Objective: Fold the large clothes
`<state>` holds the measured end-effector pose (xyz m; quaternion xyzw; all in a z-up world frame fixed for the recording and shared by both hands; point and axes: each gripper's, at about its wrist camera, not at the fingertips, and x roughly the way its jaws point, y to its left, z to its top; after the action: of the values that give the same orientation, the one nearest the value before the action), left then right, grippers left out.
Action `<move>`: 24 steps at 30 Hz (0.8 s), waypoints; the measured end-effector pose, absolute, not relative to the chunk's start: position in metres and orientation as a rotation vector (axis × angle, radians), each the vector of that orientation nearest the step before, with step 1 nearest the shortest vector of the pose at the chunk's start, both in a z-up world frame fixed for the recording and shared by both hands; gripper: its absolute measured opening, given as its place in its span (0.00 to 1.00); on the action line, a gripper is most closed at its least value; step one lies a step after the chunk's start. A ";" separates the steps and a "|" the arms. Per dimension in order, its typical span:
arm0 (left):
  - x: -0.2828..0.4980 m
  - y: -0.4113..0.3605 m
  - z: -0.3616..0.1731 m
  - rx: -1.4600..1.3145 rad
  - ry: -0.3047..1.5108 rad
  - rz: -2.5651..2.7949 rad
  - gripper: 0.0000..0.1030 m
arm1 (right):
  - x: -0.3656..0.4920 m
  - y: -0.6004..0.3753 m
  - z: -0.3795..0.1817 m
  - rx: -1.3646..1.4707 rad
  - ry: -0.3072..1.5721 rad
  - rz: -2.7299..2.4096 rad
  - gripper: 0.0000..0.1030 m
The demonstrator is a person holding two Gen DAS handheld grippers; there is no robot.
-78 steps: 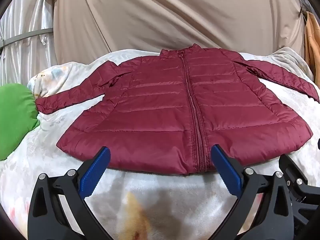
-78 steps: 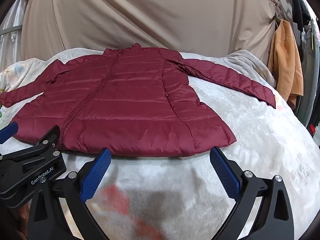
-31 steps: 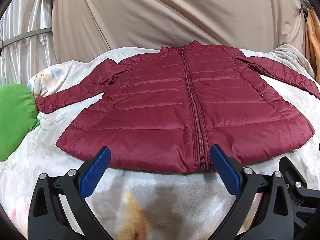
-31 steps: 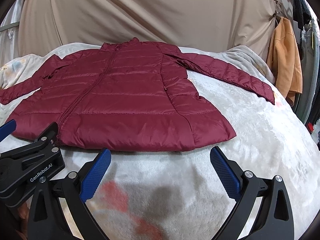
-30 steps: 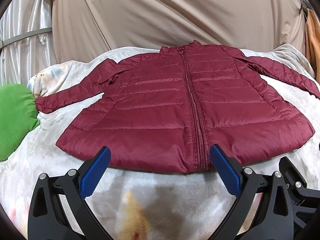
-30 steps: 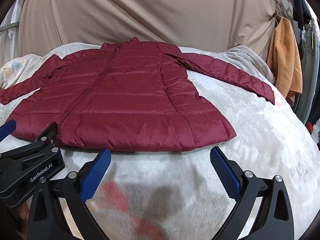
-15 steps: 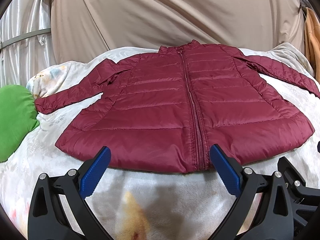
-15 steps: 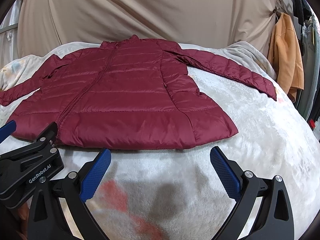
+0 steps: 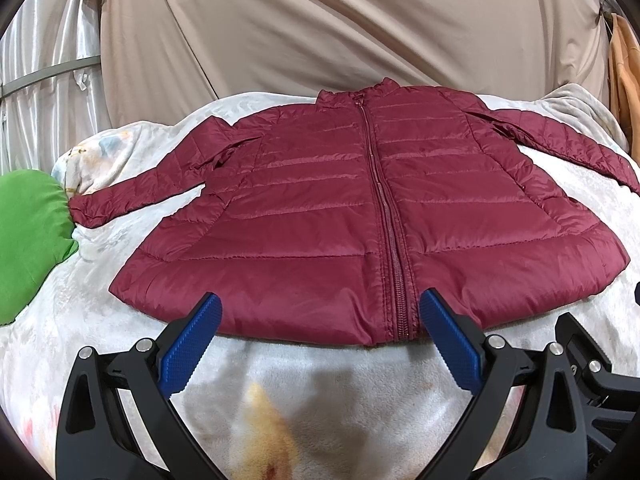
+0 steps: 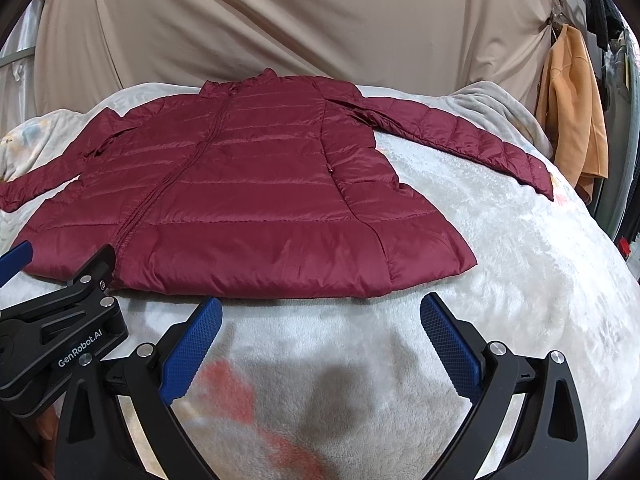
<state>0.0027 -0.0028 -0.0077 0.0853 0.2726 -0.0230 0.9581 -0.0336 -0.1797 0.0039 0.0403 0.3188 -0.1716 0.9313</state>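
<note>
Maroon puffer jacket (image 9: 340, 216) spread flat, zipped, sleeves out on bed blanket (image 10: 500, 280), prepped for folding. Left gripper (image 9: 320, 320), right gripper (image 10: 320, 320) at hem, jaws apart, empty.

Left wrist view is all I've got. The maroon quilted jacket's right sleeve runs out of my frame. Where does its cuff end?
Observer: In the right wrist view the cuff lies flat on the white fleece blanket, short of the far edge.
Operator: Anything near that cuff?
Observer: An orange garment hangs beyond the edge, apart from the sleeve.
Operator: Right gripper holding anything?
Observer: No. The right gripper is open and empty, hovering just short of the maroon quilted jacket hem.
</note>
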 end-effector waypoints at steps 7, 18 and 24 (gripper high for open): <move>0.003 -0.003 -0.008 0.172 0.553 -0.046 0.94 | -0.034 -0.180 0.003 0.084 0.654 -0.352 0.95; 0.003 -0.004 -0.007 0.173 0.554 -0.045 0.94 | -0.033 -0.180 0.003 0.086 0.655 -0.353 0.95; 0.003 -0.001 -0.008 0.150 0.567 -0.068 0.94 | -0.030 -0.183 -0.002 0.119 0.675 -0.316 0.95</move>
<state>0.0027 -0.0013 -0.0079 0.0741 0.2792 -0.0334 0.9568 -0.0303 -0.1832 -0.0021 0.0579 0.3294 -0.1545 0.9297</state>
